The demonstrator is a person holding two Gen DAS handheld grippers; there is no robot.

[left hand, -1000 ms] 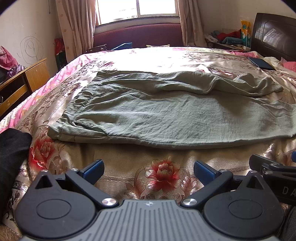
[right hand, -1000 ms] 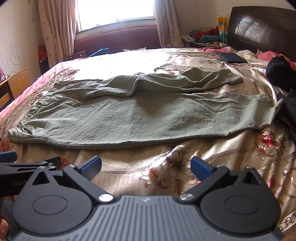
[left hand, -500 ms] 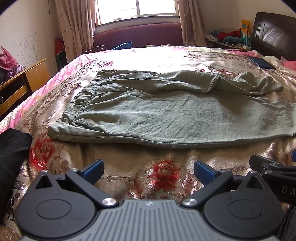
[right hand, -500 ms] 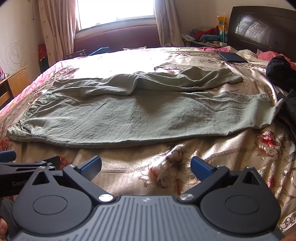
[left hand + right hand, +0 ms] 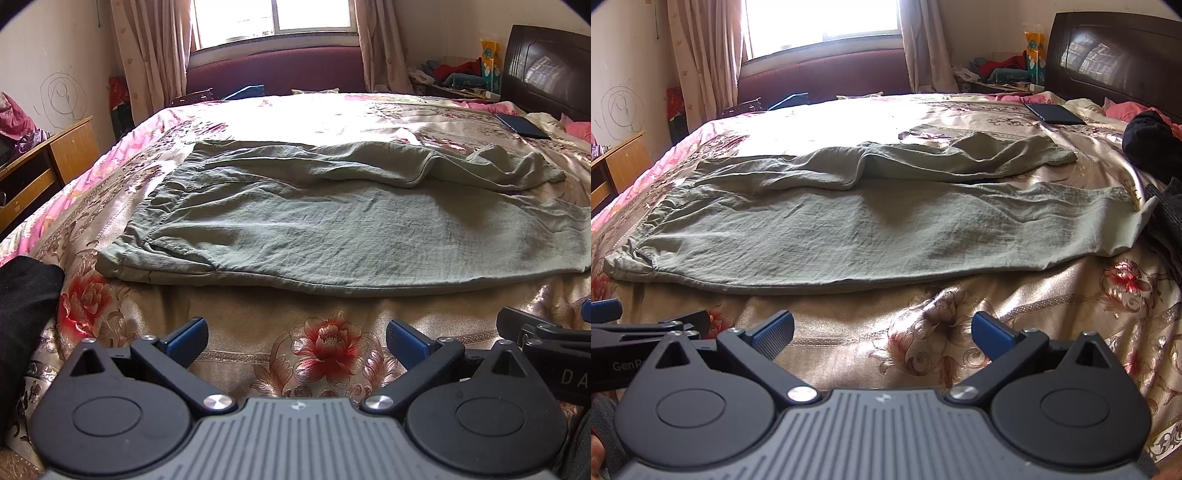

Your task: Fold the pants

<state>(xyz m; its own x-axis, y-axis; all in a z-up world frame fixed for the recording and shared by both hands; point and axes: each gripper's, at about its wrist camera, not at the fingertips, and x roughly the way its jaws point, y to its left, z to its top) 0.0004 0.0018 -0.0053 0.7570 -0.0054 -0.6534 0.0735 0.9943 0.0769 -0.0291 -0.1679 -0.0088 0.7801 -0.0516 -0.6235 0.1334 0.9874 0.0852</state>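
Grey-green pants [image 5: 332, 229] lie spread on the bed, waistband to the left, legs running right. The near leg is flat; the far leg is rumpled. They also show in the right wrist view [image 5: 879, 229]. My left gripper [image 5: 297, 338] is open and empty, held above the bedspread just short of the pants' near edge. My right gripper [image 5: 882, 332] is open and empty, likewise in front of the near leg. Each gripper shows at the edge of the other's view.
The bed has a floral gold bedspread [image 5: 325, 343]. A dark tablet [image 5: 1054, 113] lies near the headboard [image 5: 1115, 51]. Black clothing [image 5: 1152, 136] sits at the right, more black cloth [image 5: 26, 310] at the left. A wooden desk [image 5: 48, 162] stands left of the bed.
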